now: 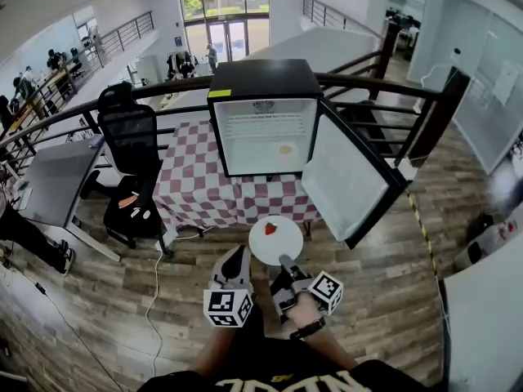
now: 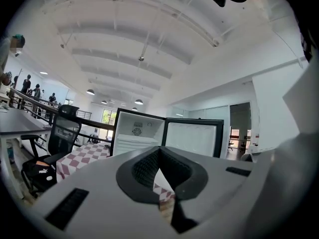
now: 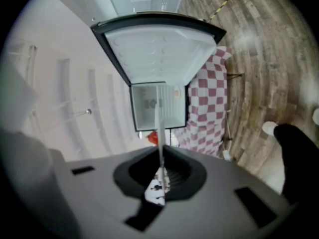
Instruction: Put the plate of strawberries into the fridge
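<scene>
A white plate with one red strawberry on it hangs level above the wooden floor, in front of the fridge table. My right gripper is shut on its near rim. In the right gripper view the plate shows edge-on as a thin line between the jaws, with the strawberry beside it. The black mini fridge stands open on a checkered table; its door swings out to the right. My left gripper is shut and holds nothing, just left of the plate; its view faces the open fridge.
The fridge table wears a red-and-white checkered cloth. A small orange item lies inside the fridge. A black office chair and a grey desk stand to the left. A white cable runs over the floor. A dark railing runs behind.
</scene>
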`<state>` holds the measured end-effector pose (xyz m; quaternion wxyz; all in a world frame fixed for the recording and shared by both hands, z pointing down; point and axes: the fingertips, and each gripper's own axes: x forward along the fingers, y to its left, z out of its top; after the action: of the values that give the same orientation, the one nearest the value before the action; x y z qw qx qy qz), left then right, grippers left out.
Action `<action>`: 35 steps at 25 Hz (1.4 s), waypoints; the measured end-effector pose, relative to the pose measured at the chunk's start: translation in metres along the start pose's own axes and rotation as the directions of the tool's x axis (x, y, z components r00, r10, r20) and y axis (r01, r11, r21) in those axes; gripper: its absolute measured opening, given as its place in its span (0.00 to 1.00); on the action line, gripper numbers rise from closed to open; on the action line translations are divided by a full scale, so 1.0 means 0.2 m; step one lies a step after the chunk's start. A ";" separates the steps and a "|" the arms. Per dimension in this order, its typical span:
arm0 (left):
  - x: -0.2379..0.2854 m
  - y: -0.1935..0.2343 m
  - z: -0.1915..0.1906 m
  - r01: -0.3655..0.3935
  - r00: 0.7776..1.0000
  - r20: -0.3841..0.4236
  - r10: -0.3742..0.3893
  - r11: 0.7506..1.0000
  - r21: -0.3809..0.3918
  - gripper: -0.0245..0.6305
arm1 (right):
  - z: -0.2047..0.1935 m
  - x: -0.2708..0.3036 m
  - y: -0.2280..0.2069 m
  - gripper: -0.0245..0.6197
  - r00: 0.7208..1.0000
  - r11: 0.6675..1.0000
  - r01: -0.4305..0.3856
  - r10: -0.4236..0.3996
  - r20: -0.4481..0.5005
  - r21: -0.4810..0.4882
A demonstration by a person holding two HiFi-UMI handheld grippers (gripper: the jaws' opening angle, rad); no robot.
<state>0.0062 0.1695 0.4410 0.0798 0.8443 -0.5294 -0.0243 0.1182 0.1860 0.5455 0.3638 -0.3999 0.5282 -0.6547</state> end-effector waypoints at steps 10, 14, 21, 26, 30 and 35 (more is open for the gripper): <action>0.62 0.60 0.23 -0.007 0.999 0.046 0.006 1.000 0.010 0.06 | 0.16 0.80 0.23 0.09 0.999 0.998 -0.027 0.030 0.044 -0.062; 0.79 0.77 0.26 0.001 0.999 0.040 -0.001 1.000 0.006 0.06 | 0.18 1.06 0.27 0.09 0.999 0.998 -0.020 0.023 0.047 -0.065; 0.99 0.97 0.26 0.037 0.999 0.033 -0.037 0.999 0.004 0.06 | 0.20 1.38 0.30 0.09 0.997 0.996 -0.035 0.040 0.062 -0.086; 1.10 1.04 0.18 0.058 0.998 0.002 -0.058 0.998 -0.035 0.06 | 0.22 1.49 0.25 0.09 0.998 0.998 -0.007 0.010 0.056 -0.065; 1.18 1.06 0.10 0.066 0.997 -0.029 -0.068 0.997 -0.039 0.06 | 0.26 1.53 0.19 0.09 0.998 0.999 0.013 -0.010 0.063 -0.050; 1.32 1.10 -0.04 0.057 0.994 -0.086 -0.061 0.997 -0.045 0.06 | 0.36 1.59 0.07 0.09 0.996 0.997 0.063 -0.060 0.067 -0.044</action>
<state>-0.0733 -0.1600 0.4963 0.1200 0.8578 -0.4997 -0.0013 0.0530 -0.1311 0.5853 0.3514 -0.4453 0.5184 -0.6399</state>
